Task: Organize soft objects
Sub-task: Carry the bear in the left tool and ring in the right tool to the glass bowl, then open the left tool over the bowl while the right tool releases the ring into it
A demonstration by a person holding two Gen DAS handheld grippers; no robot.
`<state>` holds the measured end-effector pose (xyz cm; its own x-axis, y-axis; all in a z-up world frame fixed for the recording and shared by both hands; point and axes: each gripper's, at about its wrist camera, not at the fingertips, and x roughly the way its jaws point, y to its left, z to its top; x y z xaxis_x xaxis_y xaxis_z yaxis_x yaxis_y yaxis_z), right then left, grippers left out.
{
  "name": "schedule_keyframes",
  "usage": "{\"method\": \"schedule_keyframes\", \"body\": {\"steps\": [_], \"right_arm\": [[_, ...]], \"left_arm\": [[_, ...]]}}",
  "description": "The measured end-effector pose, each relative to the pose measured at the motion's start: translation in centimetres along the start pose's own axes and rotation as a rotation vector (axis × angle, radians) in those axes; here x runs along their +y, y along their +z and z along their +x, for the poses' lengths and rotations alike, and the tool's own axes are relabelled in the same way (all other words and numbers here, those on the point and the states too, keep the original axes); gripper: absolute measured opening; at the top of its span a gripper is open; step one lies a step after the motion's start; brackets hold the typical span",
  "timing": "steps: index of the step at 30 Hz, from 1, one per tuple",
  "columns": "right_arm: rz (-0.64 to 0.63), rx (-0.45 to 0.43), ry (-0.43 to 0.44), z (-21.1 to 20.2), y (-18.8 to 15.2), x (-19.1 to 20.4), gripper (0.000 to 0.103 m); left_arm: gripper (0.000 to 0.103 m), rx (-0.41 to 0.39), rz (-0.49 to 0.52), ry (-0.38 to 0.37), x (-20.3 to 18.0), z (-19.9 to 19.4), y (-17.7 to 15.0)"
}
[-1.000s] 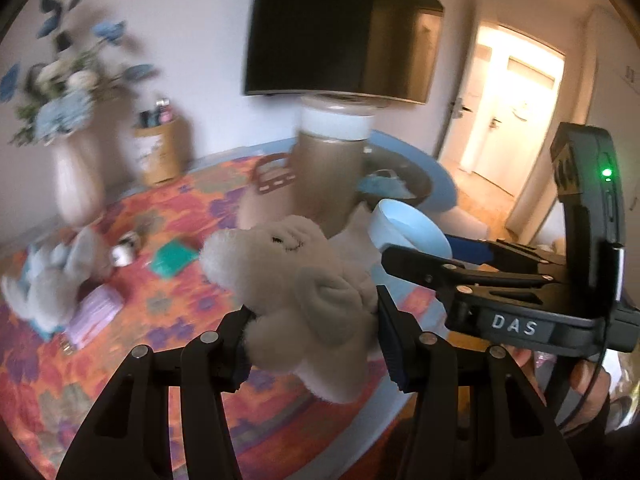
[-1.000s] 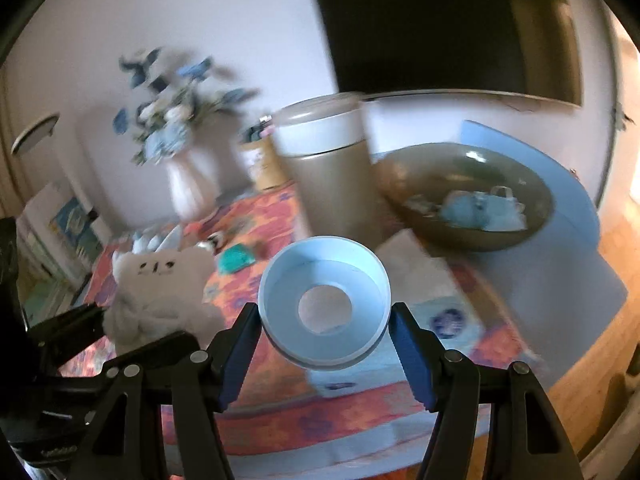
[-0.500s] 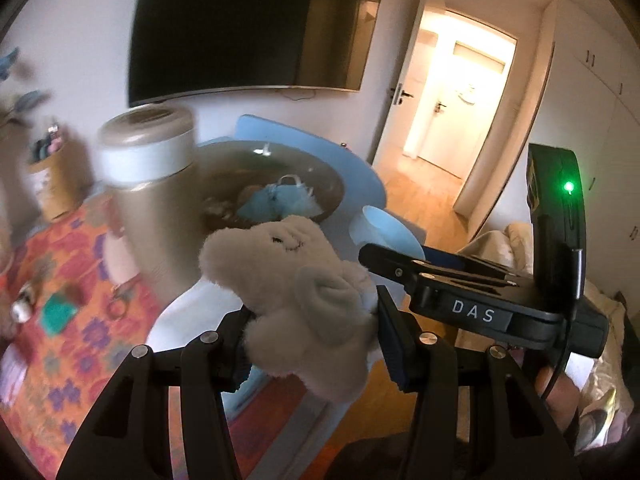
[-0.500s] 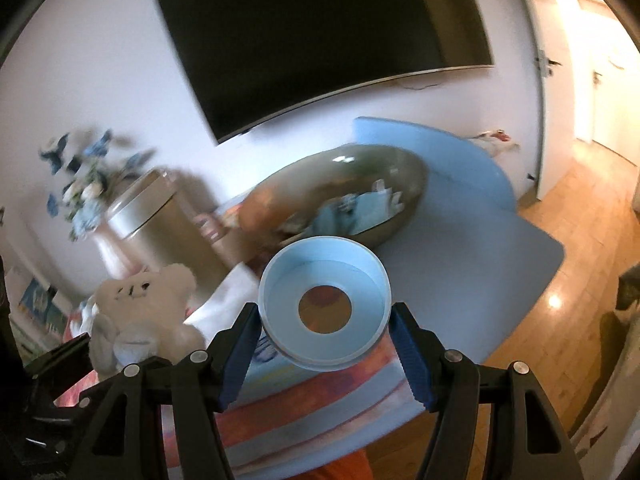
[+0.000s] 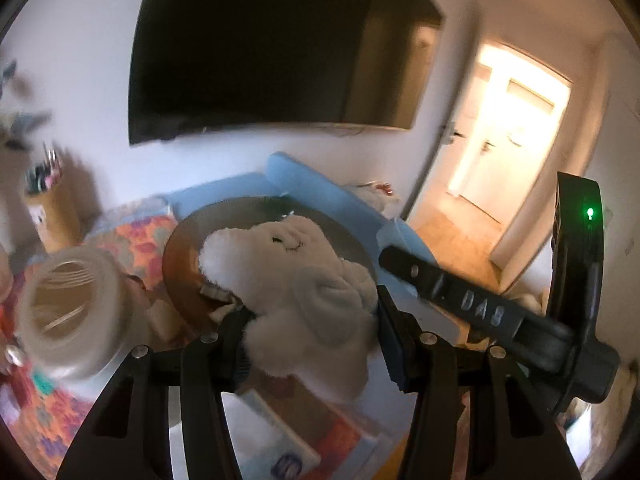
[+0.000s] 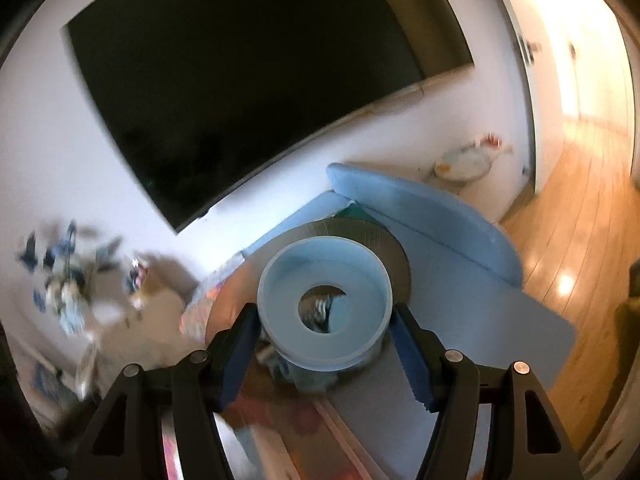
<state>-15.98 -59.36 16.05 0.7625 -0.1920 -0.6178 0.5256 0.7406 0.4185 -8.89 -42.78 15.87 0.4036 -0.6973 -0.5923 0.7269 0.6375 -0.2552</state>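
Note:
A white plush bear [image 5: 296, 280] with a stitched face sits squeezed between the pads of my left gripper [image 5: 312, 336], which is shut on it. Behind the bear lies a wide brown bowl [image 5: 184, 256] on a blue mat. My right gripper [image 6: 324, 320] is shut on a pale blue ring [image 6: 324, 308] with a round hole, held over the same bowl [image 6: 388, 244]. Through the hole I see some striped and blue cloth inside the bowl. In the left wrist view the right gripper's black body [image 5: 480, 308] passes just right of the bear.
A beige canister with a white lid [image 5: 68, 312] stands left of the bowl on the flowered cloth. A pen holder [image 5: 52, 216] and blurred flowers [image 6: 64, 280] are farther left. A tissue box [image 5: 280, 440] lies below. A dark screen [image 5: 260, 60] hangs on the wall; wooden floor [image 6: 580, 220] lies right.
Both grippers have swept to the right across the table with their loads, from the flowered cloth to the brown bowl. The right gripper's view has tilted. Neither grip has changed.

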Motion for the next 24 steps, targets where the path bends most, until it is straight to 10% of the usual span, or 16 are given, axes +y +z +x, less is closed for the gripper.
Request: {"method": "schedule_keyframes", "body": {"steps": [5,8,13,24], "right_arm": [[0.088,0.089,0.055,4.5,2.8,-1.3,0.069],[0.098,0.145,0.078,6.5,3.3,-1.7,0.073],[0.102,0.163,0.088,6.5,2.7,-2.4,0.073],[0.064,0.045,0.112,-2.6,0.4,-1.7,0.083]], "left_arm": [[0.056,0.022,-0.009,0.056,0.3,3.6,0.8],[0.081,0.075,-0.044,0.008,1.1,5.4,1.0],[0.082,0.068,-0.016,0.010,0.3,5.4,0.4],[0.082,-0.023,0.117,-0.067,-2.3,-4.7,-1.2]]}}
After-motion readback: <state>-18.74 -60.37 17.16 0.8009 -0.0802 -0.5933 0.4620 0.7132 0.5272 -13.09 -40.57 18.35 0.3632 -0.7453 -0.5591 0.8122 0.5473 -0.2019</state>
